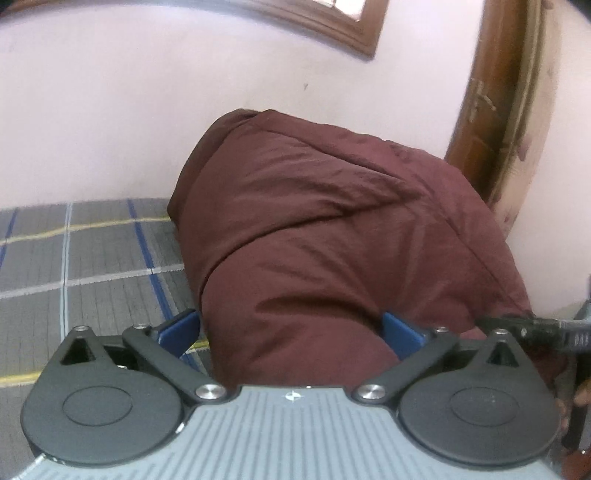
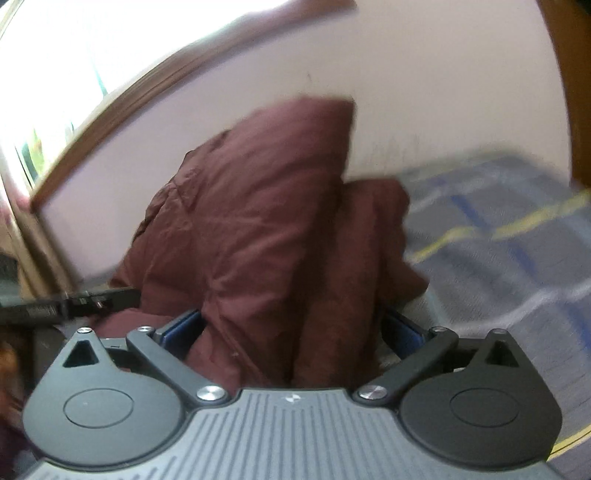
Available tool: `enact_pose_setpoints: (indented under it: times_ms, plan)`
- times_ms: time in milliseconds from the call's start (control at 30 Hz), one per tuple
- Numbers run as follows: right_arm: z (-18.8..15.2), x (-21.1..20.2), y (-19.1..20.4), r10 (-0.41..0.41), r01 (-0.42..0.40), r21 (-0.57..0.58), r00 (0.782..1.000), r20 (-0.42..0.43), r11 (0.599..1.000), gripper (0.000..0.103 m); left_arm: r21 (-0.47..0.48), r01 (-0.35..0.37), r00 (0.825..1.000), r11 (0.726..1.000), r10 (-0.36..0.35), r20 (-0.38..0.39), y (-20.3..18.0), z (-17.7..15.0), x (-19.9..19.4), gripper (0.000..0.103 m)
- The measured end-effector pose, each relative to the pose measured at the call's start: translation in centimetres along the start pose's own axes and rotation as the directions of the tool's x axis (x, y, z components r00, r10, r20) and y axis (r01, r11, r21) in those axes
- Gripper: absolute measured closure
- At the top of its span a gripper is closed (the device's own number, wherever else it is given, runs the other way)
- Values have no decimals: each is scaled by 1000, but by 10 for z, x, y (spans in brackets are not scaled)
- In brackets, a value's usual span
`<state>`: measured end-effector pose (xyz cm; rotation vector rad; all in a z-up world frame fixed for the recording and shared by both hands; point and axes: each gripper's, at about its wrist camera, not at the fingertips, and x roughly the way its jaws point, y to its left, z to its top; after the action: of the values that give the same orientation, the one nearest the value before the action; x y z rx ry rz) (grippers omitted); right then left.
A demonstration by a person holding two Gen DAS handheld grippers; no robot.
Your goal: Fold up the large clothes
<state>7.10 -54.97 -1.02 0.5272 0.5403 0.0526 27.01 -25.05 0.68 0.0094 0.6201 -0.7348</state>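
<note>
A dark maroon garment [image 1: 317, 229] lies bunched in a thick fold on the grey checked bed cover [image 1: 92, 258], close to the pale wall. My left gripper [image 1: 291, 325] stands wide, its blue fingers [image 1: 181, 328] on either side of the near end of the bundle, and the cloth fills the gap between them. In the right wrist view, which is blurred, the garment [image 2: 258, 229] rises in a tall crumpled ridge. My right gripper [image 2: 291, 325] is spread just as wide around the near folds. Whether the pads touch the cloth is hidden.
A brown wooden door frame [image 1: 491, 110] stands at the right and a window frame [image 1: 332, 26] is on the wall above. The right gripper's black tip [image 1: 535, 328] and a hand [image 1: 576, 398] show at the right edge. The left gripper's tip [image 2: 66, 299] shows in the right wrist view.
</note>
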Motion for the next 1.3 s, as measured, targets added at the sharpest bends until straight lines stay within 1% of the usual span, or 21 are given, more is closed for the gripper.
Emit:
enact_pose_setpoints:
  times_ms: [67,133,167,200,267,333,367,400,433,467,500,567,700,933,1167,1300]
  plan:
    - [2,13,-19,95,-90,108,994,-49,990,0,-15,27,1000,1000,-27,-11,7,2,2,0]
    - [4,23,-33,166,-155,164,984,-61,974,0,-78,86,995,993,-90,-42,19,3,11,0]
    - [5,30,-40,201,-184,189,977,-77,965,0,-138,136,987,981,-146,-67,30,3,18,0]
    - [7,37,-48,230,-207,218,970,-82,954,0,-199,178,977,964,-197,-83,40,2,26,0]
    - [8,45,-55,265,-241,232,961,-83,943,0,-319,259,946,912,-306,-108,58,-3,45,0]
    - [4,52,-54,276,-256,205,958,-75,945,0,-408,295,918,864,-374,-128,67,-8,62,0]
    - [3,52,-51,280,-263,185,958,-70,947,10,-411,290,921,864,-370,-126,65,-9,63,0]
    - [4,50,-46,277,-266,157,959,-58,951,17,-371,275,931,887,-342,-126,56,-7,59,1]
    - [6,45,-38,273,-267,123,961,-40,956,31,-275,244,951,930,-284,-118,39,-4,49,1]
    - [8,38,-29,272,-270,86,962,-16,959,42,-201,218,964,955,-242,-108,25,-2,42,2]
    - [11,33,-21,268,-267,47,964,-2,963,44,-153,191,974,970,-206,-95,14,-2,36,3]
    - [14,30,-9,252,-252,9,968,6,968,50,-159,158,983,974,-171,-73,9,-3,28,4]
    - [15,27,11,253,-252,-54,967,22,966,53,-175,114,991,978,-125,-54,10,-6,10,7]
    - [12,26,61,328,-323,-95,944,42,942,53,-160,14,1000,987,-15,-6,17,-3,-52,8]
    - [5,22,116,395,-389,-118,918,34,914,53,-144,-73,997,987,76,17,34,-3,-119,8]
    - [-4,24,140,421,-416,-118,907,22,902,53,-138,-116,993,984,120,18,45,-11,-151,8]
